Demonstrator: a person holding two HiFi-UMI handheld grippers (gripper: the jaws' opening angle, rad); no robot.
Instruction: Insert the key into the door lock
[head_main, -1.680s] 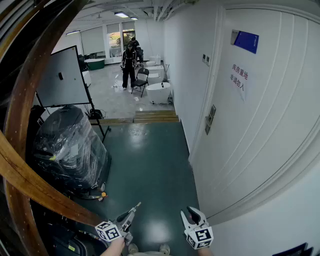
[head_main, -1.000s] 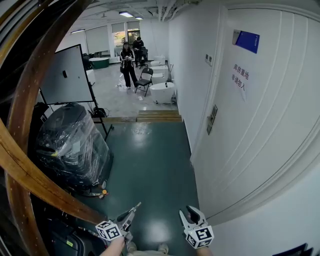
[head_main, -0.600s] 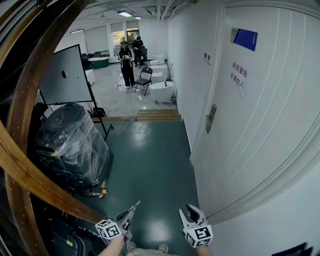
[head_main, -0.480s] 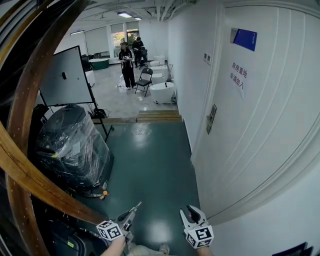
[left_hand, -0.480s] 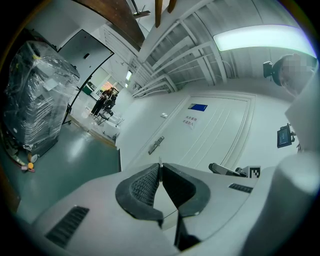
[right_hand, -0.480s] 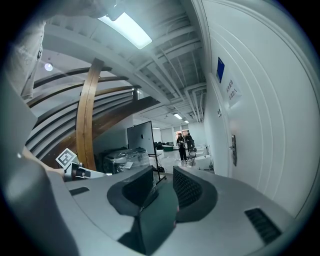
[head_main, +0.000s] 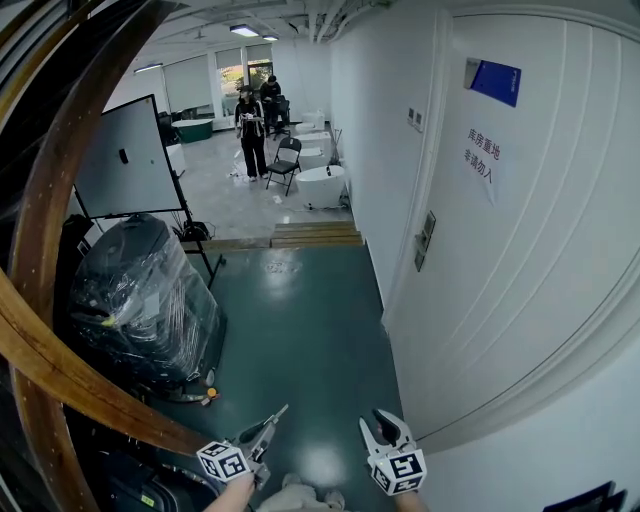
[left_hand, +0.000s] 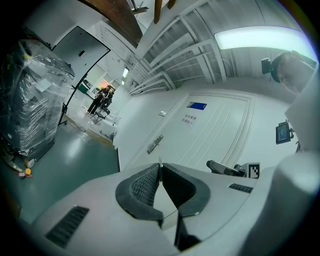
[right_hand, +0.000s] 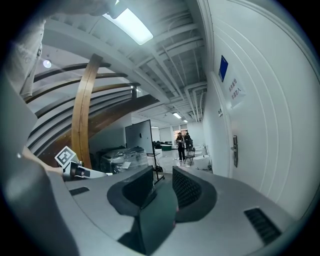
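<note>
The white door (head_main: 510, 260) fills the right wall, and its dark lock plate (head_main: 424, 238) sits at the door's far edge, well ahead of both grippers. The left gripper view has the lock plate (left_hand: 155, 144) beyond the jaws; the right gripper view has the lock plate (right_hand: 234, 150) to the right. My left gripper (head_main: 272, 416) is low in the head view, shut on a thin metal key (left_hand: 159, 163) that stands up between its pads. Beside it, nearer the door, my right gripper (head_main: 384, 424) is open with nothing between its fingers (right_hand: 187, 187).
A plastic-wrapped load (head_main: 140, 300) and a dark board on a stand (head_main: 125, 155) line the left of the green floor (head_main: 300, 330). A curved wooden beam (head_main: 45, 260) crosses the left. Farther off are low steps (head_main: 310, 233), a chair (head_main: 287, 160), a white tub (head_main: 320, 185) and two people (head_main: 250, 125).
Both grippers stay low in the head view; the left one has drifted slightly right. The people at the far end have shifted a little.
</note>
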